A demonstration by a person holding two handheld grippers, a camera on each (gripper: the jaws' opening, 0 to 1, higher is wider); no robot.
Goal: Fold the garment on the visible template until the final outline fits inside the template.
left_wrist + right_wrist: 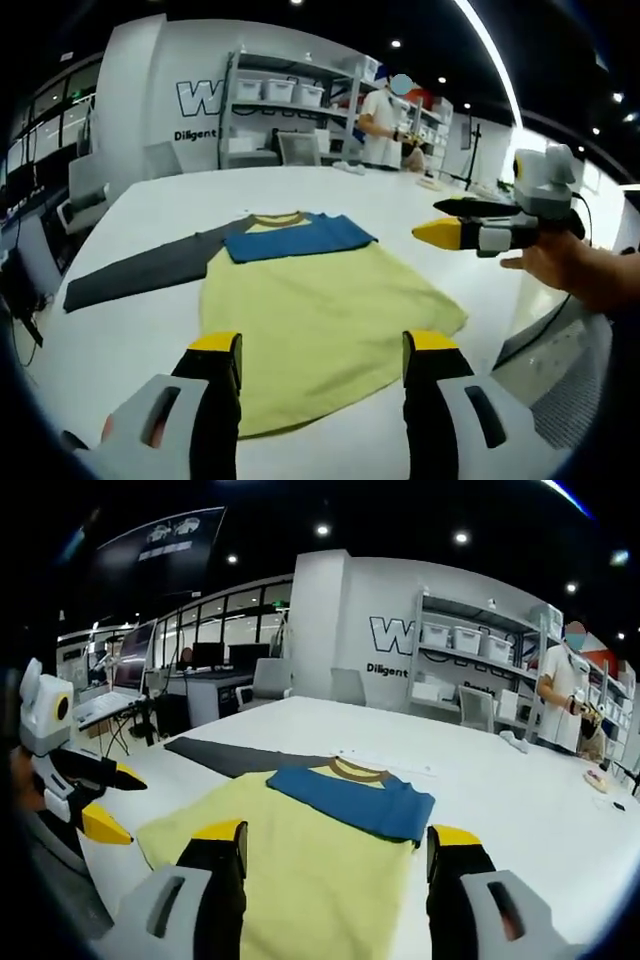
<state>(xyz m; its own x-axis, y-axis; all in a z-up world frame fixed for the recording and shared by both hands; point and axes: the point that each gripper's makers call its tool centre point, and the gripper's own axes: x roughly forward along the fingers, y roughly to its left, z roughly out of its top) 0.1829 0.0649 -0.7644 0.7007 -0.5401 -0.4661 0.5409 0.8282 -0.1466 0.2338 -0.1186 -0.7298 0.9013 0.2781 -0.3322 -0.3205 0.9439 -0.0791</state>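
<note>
1. Two yellow-tipped jaws of the left gripper point(322, 345) stand wide apart in the left gripper view, holding nothing; bare white table point(150, 200) spreads past the left jaw and beyond the garment's far edge.
2. Between and ahead of those jaws lies the garment point(320, 300): a yellow body lying flat, a blue sleeve point(295, 236) folded across its chest, a grey sleeve point(150, 268) stretched out past the left jaw.
3. Off the right jaw, the right gripper point(440, 235) hovers above the table, held by a hand point(560, 265); I cannot tell its jaws' spacing here.
4. In the right gripper view, the right gripper point(340, 842) has jaws wide and empty, the yellow body running up between them.
5. Open table point(520, 790) lies beyond the right jaw; the left gripper point(110, 800) sits past the left jaw, near the garment's hem corner.
</note>
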